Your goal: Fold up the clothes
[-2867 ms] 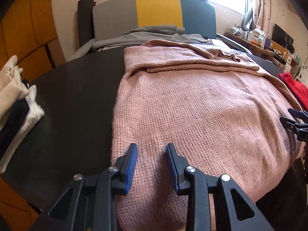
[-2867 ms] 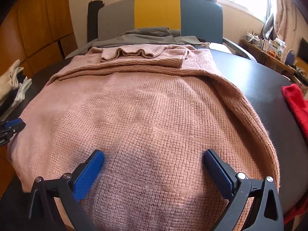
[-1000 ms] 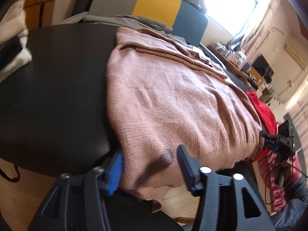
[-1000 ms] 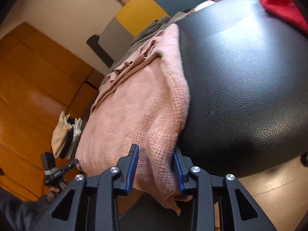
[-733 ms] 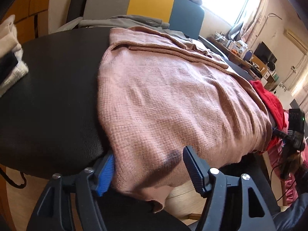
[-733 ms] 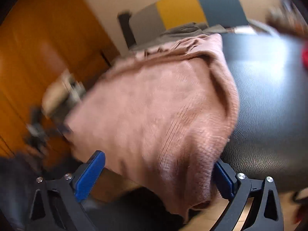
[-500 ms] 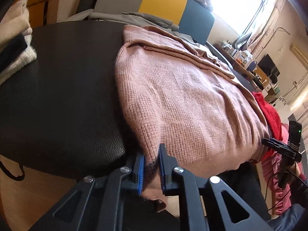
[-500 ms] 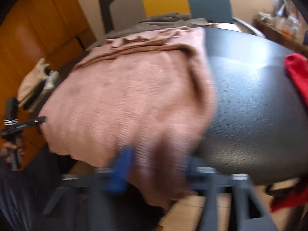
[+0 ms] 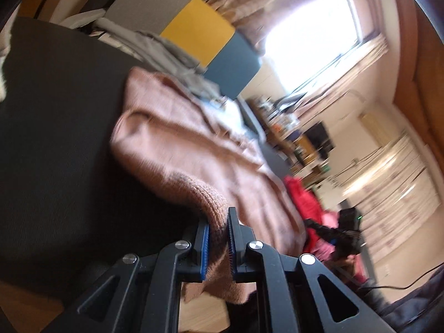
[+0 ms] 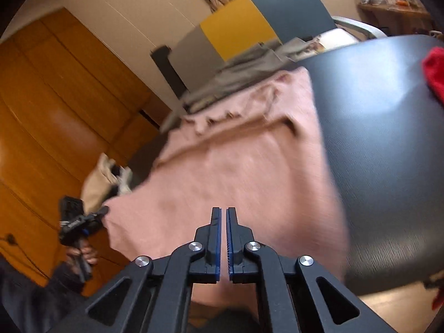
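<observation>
Two grippers at a pink sweater [image 9: 177, 149] on a black table [image 9: 55, 138].
Left gripper [image 9: 218, 219] at bottom centre clamps the hem; right gripper [image 10: 223, 213] is closed, pinching no visible cloth.

Pink knit sweater [image 9: 194, 149], black table [image 9: 55, 127], red garment [image 9: 302, 194].

Bright light pours in from the window [image 9: 310, 41], both pictures look smeary, maybe from moving, and edges bend.
</observation>
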`<state>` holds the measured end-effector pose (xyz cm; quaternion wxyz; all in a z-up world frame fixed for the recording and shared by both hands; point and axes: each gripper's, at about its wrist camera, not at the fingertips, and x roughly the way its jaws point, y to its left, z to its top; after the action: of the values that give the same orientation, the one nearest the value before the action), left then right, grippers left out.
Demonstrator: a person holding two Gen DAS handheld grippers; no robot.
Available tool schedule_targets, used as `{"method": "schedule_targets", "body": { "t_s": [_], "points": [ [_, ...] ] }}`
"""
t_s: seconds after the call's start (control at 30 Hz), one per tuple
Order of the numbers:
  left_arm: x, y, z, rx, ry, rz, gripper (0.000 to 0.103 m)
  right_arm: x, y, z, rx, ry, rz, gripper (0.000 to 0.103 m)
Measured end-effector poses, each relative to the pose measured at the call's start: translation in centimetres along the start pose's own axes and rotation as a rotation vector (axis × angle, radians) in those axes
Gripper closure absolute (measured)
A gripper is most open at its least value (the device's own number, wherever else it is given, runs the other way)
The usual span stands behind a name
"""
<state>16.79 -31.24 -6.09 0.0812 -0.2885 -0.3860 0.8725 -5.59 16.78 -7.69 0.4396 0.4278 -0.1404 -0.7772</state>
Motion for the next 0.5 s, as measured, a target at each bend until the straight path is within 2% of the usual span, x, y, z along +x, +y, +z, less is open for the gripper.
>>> {"method": "schedule_targets", "body": {
  "t_s": [0.03, 0.13, 0.17, 0.2, 0.23, 0.3, 0.33, 0.43, 0.5],
  "points": [
    [0.5, 0.0, 0.8, -0.005, -0.006, -0.015, 0.093, -0.1, 0.2, 0.3, -0.011, 0.001, -0.004, 0.099],
    [2.2, 0.2, 2.2, 0.023, 0.016, 0.026, 0.093, 2.1, -0.7, 1.6, 0.013, 0.053, -0.138, 0.097],
    [2.9, 0.4, 2.3, 0.020, 0.031, 0.024, 0.093, 1.6, -1.5, 1.6, 0.039, 0.039, -0.158, 0.097],
    [3.3, 0.5, 2.3, 0.020, 0.039, 0.020, 0.093, 1.0, -2.2, 1.6, 0.065, 0.022, -0.177, 0.093],
    [3.5, 0.6, 2.1, 0.021, 0.049, 0.024, 0.093, 0.4, -2.8, 1.5, 0.079, 0.017, -0.201, 0.085],
    [3.8, 1.2, 1.5, 0.002, 0.065, 0.027, 0.093, -0.8, -4.2, 0.6, 0.108, 0.015, -0.207, 0.031],
    [3.9, 1.5, 1.3, -0.008, 0.068, 0.037, 0.093, -1.4, -4.9, 0.1, 0.122, 0.014, -0.208, 0.025],
    [4.0, 2.5, 0.6, -0.039, 0.077, 0.066, 0.093, -2.1, -7.0, -2.1, 0.177, 0.032, -0.202, 0.023],
    [3.9, 3.0, 0.2, -0.060, 0.081, 0.072, 0.092, -2.1, -7.6, -3.6, 0.200, 0.017, -0.113, 0.023]
  ]
}}
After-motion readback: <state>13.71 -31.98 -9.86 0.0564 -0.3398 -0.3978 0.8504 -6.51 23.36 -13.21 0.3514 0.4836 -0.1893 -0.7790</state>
